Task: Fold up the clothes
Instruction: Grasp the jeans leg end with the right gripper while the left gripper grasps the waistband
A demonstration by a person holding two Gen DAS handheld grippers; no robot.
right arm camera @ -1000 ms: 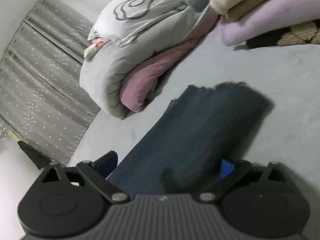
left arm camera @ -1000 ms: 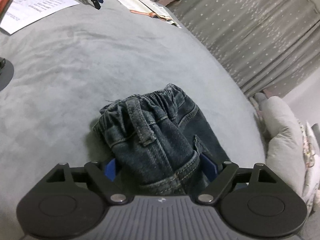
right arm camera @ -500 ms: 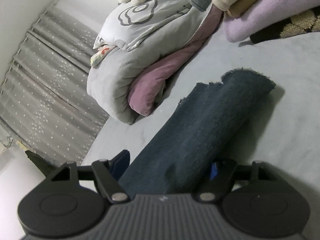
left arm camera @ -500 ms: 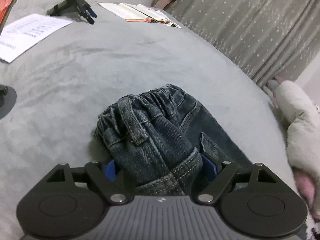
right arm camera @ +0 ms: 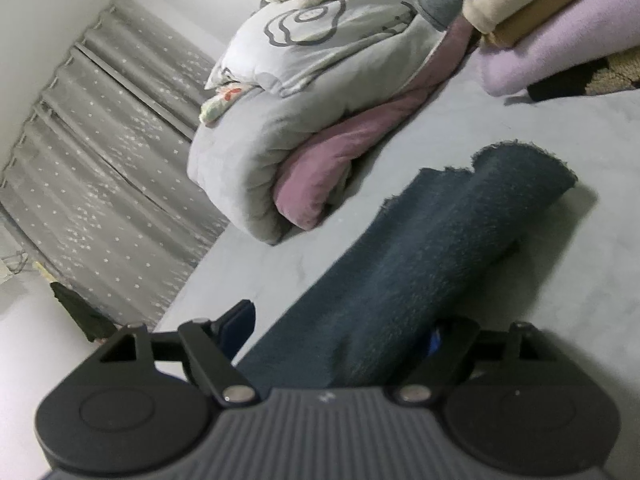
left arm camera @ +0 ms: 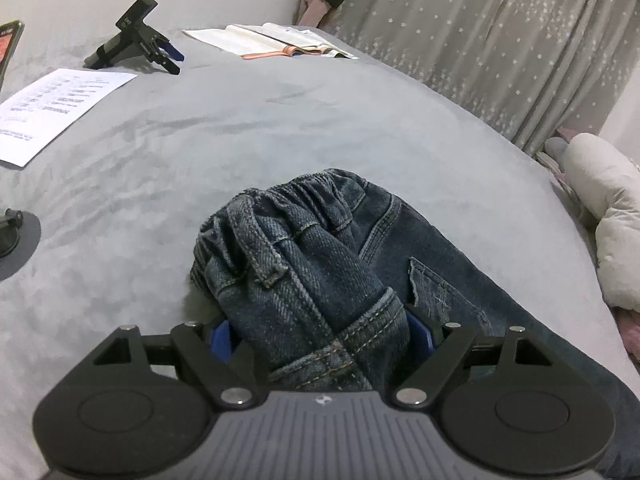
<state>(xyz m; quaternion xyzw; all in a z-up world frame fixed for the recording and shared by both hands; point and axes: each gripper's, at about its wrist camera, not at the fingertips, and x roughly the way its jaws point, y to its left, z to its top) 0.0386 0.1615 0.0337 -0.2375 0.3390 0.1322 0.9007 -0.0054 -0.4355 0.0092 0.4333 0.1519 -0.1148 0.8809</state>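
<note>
Hiding both grippers' fingertips: jeans (left arm camera: 320, 280).

Left tool (left arm camera: 320, 336): low over the bed, pointing forward, fingers (left arm camera: 221, 338) clamped on a bunched fold of the jeans (left arm camera: 304, 264) at the waistband end, blue pads pressed against denim both sides. Right tool (right arm camera: 340, 332): also low, rolled to one side so the view sits tilted, fingers (right arm camera: 240, 318) spread wider, straddling the jeans leg; left pad clear of fabric, right pad mostly hidden behind it. Grip there: cannot confirm.
</note>
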